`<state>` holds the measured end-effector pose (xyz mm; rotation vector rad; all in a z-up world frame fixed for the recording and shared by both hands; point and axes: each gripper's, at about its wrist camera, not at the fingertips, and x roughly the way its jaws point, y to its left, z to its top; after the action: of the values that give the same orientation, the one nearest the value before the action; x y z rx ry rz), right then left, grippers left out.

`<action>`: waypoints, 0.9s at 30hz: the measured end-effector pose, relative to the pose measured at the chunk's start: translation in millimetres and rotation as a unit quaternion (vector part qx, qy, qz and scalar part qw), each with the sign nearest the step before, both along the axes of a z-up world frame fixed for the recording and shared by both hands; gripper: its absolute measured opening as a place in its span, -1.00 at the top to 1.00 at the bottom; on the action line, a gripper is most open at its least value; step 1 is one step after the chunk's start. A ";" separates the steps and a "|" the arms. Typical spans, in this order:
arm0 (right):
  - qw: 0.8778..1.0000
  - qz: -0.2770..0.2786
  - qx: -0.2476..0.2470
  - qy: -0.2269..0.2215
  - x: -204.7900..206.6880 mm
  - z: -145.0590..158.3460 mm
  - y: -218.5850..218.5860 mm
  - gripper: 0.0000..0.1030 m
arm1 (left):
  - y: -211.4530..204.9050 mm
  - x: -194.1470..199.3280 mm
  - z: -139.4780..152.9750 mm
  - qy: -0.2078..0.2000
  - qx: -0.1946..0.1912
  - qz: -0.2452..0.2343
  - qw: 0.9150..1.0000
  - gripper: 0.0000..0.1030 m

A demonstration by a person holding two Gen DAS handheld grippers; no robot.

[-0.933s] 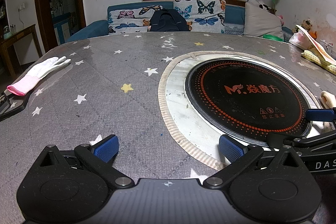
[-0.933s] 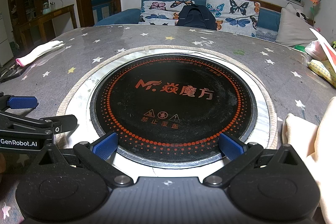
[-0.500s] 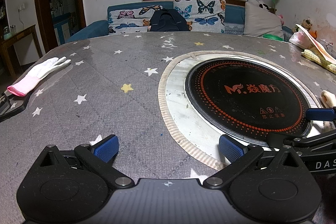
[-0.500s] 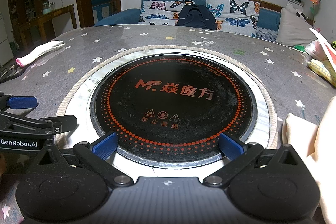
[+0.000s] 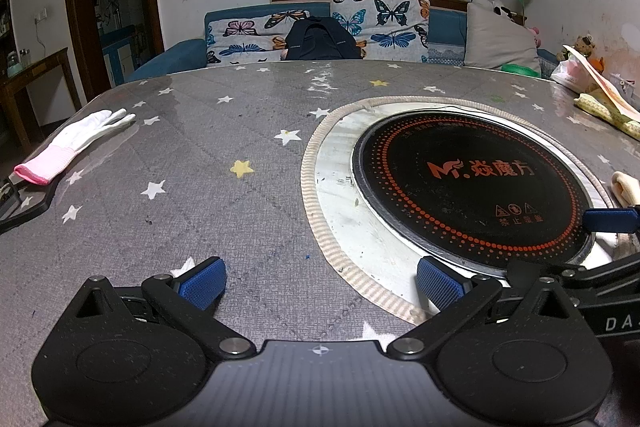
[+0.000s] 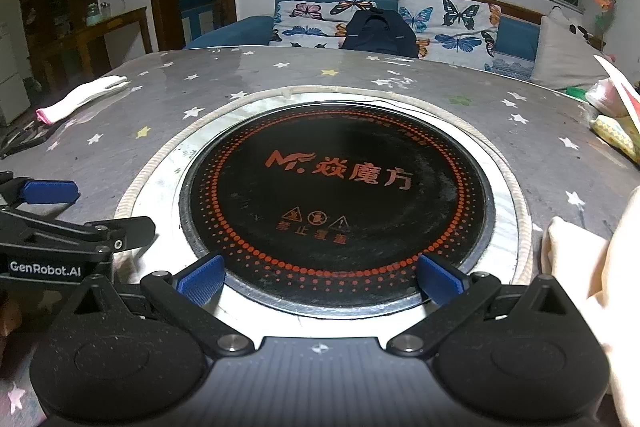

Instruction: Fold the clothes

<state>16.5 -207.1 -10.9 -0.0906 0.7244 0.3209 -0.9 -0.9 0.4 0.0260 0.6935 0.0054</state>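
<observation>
Holding both tools low over the table point(image 5: 248, 227), you have each one spread wide with nothing between the blue pads. Your left gripper point(image 5: 320, 283) sits over the grey star-print cover, its right pad just at the braided edge of the round cutout. Your right gripper point(image 6: 320, 277) straddles the near rim of the black cooktop point(image 6: 336, 187), one pad on either side of its front arc.

Now the clothes: the cream garment point(image 6: 580, 267) lies bunched at your right, just beside the right gripper, soft and rumpled, pale against the grey, running off the edge of the right wrist view. From the left wrist camera you only catch a small rolled end of it point(image 5: 626, 187) past the far side of the cooktop, beyond your right gripper's finger.

Each camera catches the other tool at its edge. The left view gives you far more open tabletop; the right view gives you the cooktop head-on with its orange lettering.

Farther out on the left, a white glove point(image 5: 76, 143) with a pink cuff lies flat near the table's edge, well apart from both tools. Beyond the table, a butterfly-print sofa point(image 6: 440, 23) with a dark bag point(image 6: 378, 35) resting on it.
</observation>
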 end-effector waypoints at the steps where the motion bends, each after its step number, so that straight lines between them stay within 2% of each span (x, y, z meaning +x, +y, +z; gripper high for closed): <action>1: 1.000 0.001 0.001 0.000 -0.9 0.5 0.0 -1.00 | 0.3 0.0 0.3 0.000 -0.001 0.000 1.000 -1.00; 11: 1.000 -0.001 0.016 -0.009 -22.0 12.3 -11.4 -1.00 | -9.5 -8.8 4.9 0.001 -0.006 -0.010 1.000 -1.00; 27: 0.998 -0.030 0.031 -0.037 -81.1 38.5 -63.3 -1.00 | -62.2 -35.2 28.3 0.022 -0.044 -0.083 0.995 -1.00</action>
<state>-64.6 -270.4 27.6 -0.0214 0.6411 0.2820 -36.1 -63.0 28.7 -0.0016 0.7342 -0.1850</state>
